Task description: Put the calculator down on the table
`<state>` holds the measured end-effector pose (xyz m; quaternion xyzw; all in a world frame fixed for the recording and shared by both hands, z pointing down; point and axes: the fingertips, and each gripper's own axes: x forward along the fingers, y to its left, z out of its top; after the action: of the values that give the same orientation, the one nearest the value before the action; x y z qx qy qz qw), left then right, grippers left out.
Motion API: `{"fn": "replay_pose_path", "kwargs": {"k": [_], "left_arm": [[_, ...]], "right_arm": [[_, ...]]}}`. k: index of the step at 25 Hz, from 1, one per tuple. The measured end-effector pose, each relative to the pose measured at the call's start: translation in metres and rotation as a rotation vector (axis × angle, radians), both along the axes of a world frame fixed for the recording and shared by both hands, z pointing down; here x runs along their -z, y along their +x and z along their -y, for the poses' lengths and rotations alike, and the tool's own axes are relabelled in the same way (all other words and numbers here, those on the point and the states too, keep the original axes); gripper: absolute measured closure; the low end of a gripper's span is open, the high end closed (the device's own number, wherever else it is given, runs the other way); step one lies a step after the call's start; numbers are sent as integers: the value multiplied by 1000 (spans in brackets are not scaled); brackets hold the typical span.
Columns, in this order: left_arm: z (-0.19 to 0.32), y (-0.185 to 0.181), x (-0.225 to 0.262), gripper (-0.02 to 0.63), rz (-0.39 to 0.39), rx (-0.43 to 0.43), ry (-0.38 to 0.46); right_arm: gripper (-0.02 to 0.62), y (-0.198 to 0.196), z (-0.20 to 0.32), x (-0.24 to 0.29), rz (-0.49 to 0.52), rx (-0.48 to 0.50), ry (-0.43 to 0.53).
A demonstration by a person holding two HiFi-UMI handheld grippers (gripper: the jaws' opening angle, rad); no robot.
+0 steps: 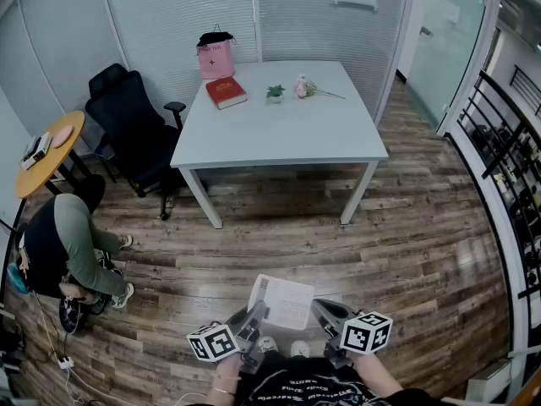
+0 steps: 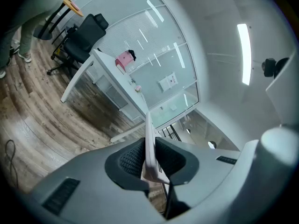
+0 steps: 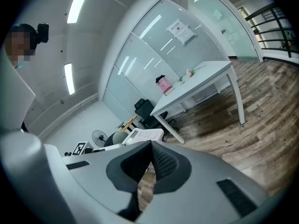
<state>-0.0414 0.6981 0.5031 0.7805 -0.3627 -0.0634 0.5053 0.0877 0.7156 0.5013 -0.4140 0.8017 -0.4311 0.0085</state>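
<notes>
Calculator point(image 1: 283, 301) in left gripper point(image 2: 150, 157) grip, right gripper point(image 3: 150, 161) jaws together

Office meeting room, white table point(image 1: 287, 129), black swivel chair point(image 1: 131, 121), glass partition with blinds point(image 1: 169, 32), wood floor point(image 1: 406, 244)

White table point(image 1: 279, 134) on wood floor point(image 1: 406, 252), red book point(image 1: 226, 92), pink bag point(image 1: 215, 57), small plant point(image 1: 275, 93), pink flower point(image 1: 302, 86) along its far edge

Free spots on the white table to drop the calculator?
The whole near half of the table is bare, from its front edge up to the row of red book, small plant and pink flower. Crowded only at the far left corner: pink bag and book close together.
</notes>
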Motion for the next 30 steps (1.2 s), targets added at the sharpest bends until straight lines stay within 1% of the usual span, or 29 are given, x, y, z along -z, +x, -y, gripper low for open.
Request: {"fn": "replay_pose_path", "kwargs": {"k": [5, 9, 11, 15, 18, 22, 24, 26, 30], "left_arm": [[-4, 4, 1, 526, -34, 7, -10], [1, 0, 3, 526, -18, 15, 8], [1, -3, 2, 526, -33, 19, 8], [2, -9, 7, 526, -83, 25, 9], [5, -17, 9, 526, -68, 28, 15], [8, -27, 8, 526, -95, 23, 31], [10, -32, 11, 526, -115, 17, 53], [11, -41, 9, 526, -113, 13, 55], [13, -58, 9, 526, -107, 12, 69]], "right_arm": [[589, 1, -2, 5, -22, 1, 10], [589, -1, 2, 5, -38, -2, 19], [589, -3, 2, 6, -13, -12, 18], [581, -8, 7, 15, 89, -53, 3], [577, -13, 10, 21, 124, -71, 10], [571, -21, 13, 20, 213, -101, 18], [562, -29, 13, 21, 233, -102, 19], [536, -39, 12, 21, 248, -93, 22], [535, -58, 13, 18, 222, -81, 29]]}}
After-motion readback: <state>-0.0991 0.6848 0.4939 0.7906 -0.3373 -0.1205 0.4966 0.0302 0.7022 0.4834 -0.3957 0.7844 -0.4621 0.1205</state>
